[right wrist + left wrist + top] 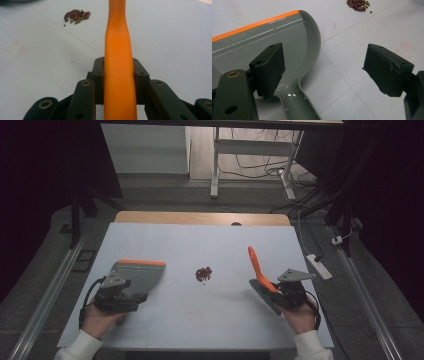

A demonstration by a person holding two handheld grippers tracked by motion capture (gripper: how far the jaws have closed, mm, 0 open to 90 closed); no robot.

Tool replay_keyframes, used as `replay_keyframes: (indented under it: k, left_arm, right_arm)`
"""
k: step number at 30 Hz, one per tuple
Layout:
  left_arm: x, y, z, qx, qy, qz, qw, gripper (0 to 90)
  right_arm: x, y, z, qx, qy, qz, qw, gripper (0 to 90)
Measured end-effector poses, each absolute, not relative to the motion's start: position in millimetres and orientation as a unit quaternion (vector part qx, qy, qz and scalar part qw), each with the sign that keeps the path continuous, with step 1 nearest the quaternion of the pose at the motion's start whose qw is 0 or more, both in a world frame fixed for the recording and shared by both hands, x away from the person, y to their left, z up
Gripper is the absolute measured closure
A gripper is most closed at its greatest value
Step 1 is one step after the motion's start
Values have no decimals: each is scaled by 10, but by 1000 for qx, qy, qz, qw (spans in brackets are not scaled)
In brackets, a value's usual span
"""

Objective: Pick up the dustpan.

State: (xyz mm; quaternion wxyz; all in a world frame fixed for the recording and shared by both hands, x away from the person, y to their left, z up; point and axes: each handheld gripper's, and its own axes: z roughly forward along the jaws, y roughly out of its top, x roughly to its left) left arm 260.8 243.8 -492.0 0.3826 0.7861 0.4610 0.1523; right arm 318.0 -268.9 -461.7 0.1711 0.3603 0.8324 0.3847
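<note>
Right gripper (280, 292): clamped on the orange plastic handle of a small brush (119, 62), jaws pressed against both sides of it; the handle rises up and away from the hand, the dark bristle head (264, 295) low by the white table top (200, 245).
Left gripper (322, 72): jaws standing wide apart over the grey plastic dustpan with an orange front lip (262, 37); one pad sits above the pan's neck, the other hangs over bare table, and neither pad looks to be pressing on it.
Dustpan position: lying flat at the left of the table, lip pointing away from the person, well apart from the brush.
Thing to sweep: a little heap of dark red beans mixed with small green ones (203, 273), mid-table between pan and brush, touching neither.
Likely step: brush in hand, pan not yet gripped; my guess is the pan handle gets pinched next.
Risk, pan: the open jaws straddle only one edge of the neck, so closing here could catch it off-centre and let the pan twist or slide.
Risk, beans: round and loose; a fast stroke, or a pan lip held off the surface, would likely scatter them or let them roll underneath.
Risk, brush: long handle held near one end, so it may pivot in the grip under pressure.
Writing: no brand, label or lettering legible; only faint reddish marks on the table.
</note>
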Motion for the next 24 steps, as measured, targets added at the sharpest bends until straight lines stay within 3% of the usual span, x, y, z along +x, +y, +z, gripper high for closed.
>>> replay_keyframes:
  k: [24]
  left_arm:
    - [2577,2364,-4825,793,445,160,384,184]
  right_arm:
    - [3167,-2679,-4617,362,830,387,173,703]
